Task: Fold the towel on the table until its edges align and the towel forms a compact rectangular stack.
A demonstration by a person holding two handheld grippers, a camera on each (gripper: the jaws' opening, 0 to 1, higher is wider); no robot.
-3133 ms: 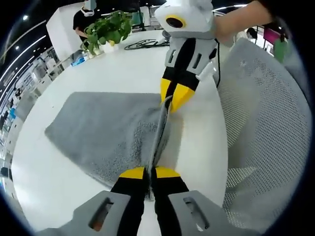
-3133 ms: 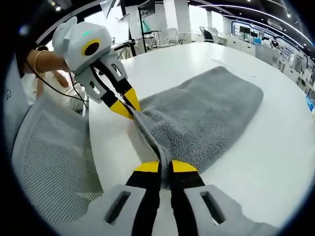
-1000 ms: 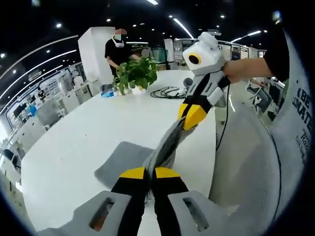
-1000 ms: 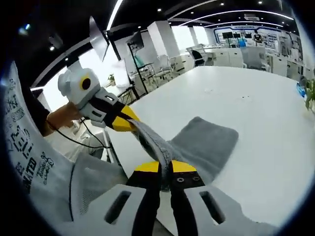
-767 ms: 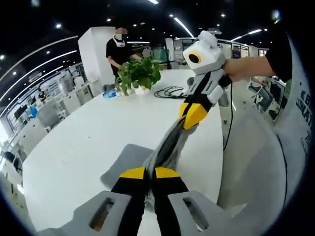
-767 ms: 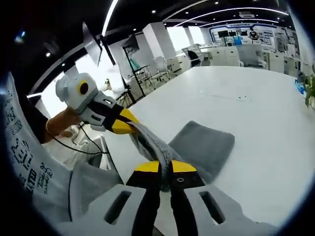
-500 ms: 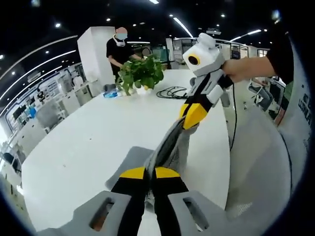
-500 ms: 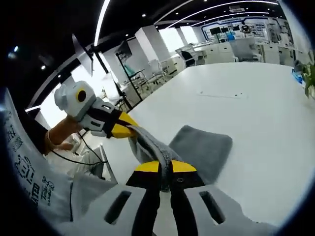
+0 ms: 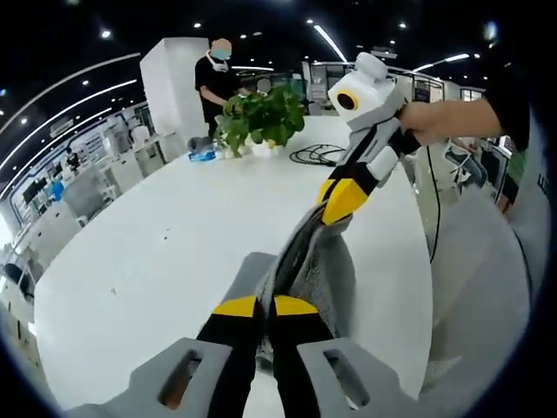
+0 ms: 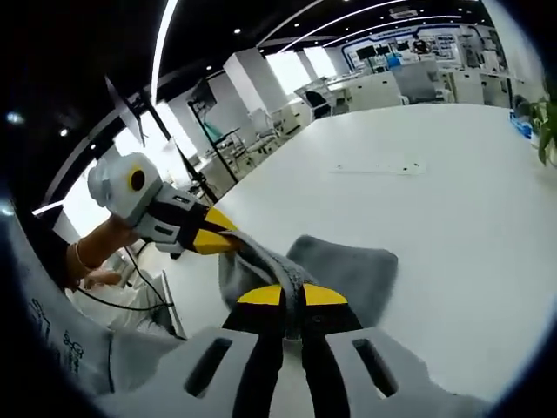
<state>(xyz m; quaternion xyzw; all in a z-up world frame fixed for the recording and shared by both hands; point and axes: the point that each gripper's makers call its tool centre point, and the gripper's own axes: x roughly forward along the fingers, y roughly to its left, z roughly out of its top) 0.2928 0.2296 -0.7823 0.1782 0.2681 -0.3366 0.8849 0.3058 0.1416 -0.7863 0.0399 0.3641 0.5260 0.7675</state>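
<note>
A grey towel [image 9: 305, 261] hangs lifted above the white table [image 9: 174, 226], stretched between both grippers. My left gripper [image 9: 265, 306] is shut on one corner of the towel. Across from it, the right gripper [image 9: 335, 202] pinches the other corner. In the right gripper view, my right gripper [image 10: 291, 296] is shut on the towel [image 10: 348, 272], whose lower part still lies on the table [image 10: 435, 200], and the left gripper [image 10: 222, 244] grips the raised edge at left.
A potted green plant [image 9: 265, 113] and a coil of black cable [image 9: 318, 155] sit at the table's far end, where a person [image 9: 213, 74] stands. A mesh chair back [image 9: 474, 287] is close at the right. The person's hand [image 9: 435, 117] holds the right gripper.
Both grippers have raised the towel's near edge off the table and carried it forward over the rest; the flat spread towel is now mostly hanging, only its far part resting on the table.
</note>
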